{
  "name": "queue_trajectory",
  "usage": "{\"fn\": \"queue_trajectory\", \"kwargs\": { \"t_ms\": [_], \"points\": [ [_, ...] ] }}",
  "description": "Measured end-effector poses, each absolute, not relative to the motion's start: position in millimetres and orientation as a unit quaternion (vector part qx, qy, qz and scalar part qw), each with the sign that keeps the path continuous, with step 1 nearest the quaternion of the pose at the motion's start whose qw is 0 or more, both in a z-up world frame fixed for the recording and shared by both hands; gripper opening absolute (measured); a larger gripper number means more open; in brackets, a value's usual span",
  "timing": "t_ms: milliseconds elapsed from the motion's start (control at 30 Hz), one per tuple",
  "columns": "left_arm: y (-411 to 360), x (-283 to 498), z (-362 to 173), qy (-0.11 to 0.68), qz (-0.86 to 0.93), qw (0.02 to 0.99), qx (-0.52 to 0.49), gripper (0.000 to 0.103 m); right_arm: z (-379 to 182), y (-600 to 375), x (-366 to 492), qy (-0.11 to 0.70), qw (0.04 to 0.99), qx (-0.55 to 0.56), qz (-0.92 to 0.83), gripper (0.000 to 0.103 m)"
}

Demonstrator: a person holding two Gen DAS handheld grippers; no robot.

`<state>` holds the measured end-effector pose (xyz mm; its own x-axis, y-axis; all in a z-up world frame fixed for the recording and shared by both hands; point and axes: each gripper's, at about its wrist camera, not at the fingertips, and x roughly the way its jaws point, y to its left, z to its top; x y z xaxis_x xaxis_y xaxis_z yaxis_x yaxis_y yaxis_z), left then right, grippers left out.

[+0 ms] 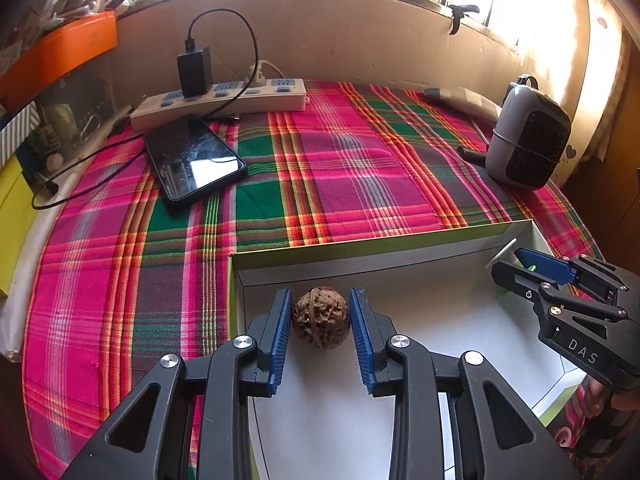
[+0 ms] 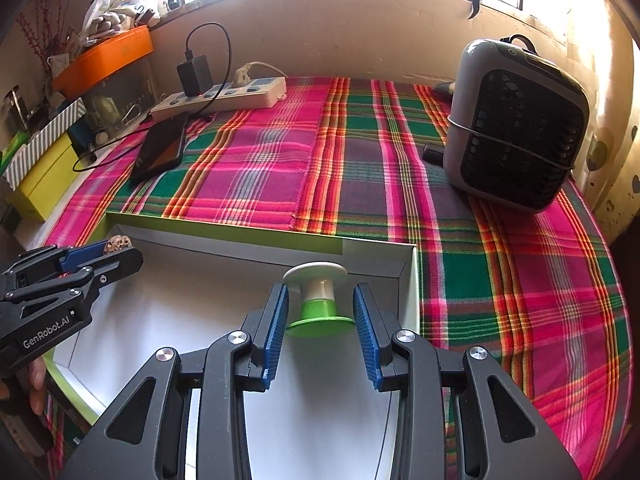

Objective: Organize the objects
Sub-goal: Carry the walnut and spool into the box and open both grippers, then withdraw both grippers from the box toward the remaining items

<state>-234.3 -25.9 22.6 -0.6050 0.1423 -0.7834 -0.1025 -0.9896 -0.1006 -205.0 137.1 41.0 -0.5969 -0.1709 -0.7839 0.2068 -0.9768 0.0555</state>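
left wrist view looks down into a shallow white box (image 1: 420, 264) on the plaid cloth (image 1: 320, 168), where a walnut (image 1: 320, 317) sits between the blue pads of the left gripper (image 1: 320, 338); a sliver of gap shows at each pad, so the jaws look parted around the nut, not pressing it; right wrist view shows the right gripper (image 2: 320, 334) likewise spread about a green and white spool (image 2: 318, 300) standing upright near the box's far right corner, pads just beside its green flange and seemingly not touching; both things appear to rest on the box floor, so the step in hand looks like letting go and backing out; to do it well, i'd draw each gripper straight back along its fingers, level, so no pad clips the nut into a roll or tips the spool; mind the box wall (image 2: 408, 280) close on the right, and keep the two grippers well apart as they lift.
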Motion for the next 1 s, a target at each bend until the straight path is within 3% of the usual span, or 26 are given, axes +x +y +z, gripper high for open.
{"fn": "queue_trajectory", "kwargs": {
  "t_ms": [233, 400, 1000],
  "points": [
    [-26.4, -234.5, 23.0, -0.024, 0.896, 0.069, -0.438, 0.028, 40.2, 137.5, -204.6, 0.014, 0.111, 0.434, -0.894, 0.037],
    [-29.0, -232.0, 24.2, -0.026, 0.897, 0.066, -0.436, 0.030, 43.1, 135.6, -200.7, 0.016, 0.111, 0.423, -0.899, 0.054],
    [-39.6, -184.9, 50.1, -0.030, 0.912, 0.074, -0.402, 0.033, 60.1, 138.9, -169.2, 0.001, 0.117, 0.402, -0.908, 0.055]
  ]
}}
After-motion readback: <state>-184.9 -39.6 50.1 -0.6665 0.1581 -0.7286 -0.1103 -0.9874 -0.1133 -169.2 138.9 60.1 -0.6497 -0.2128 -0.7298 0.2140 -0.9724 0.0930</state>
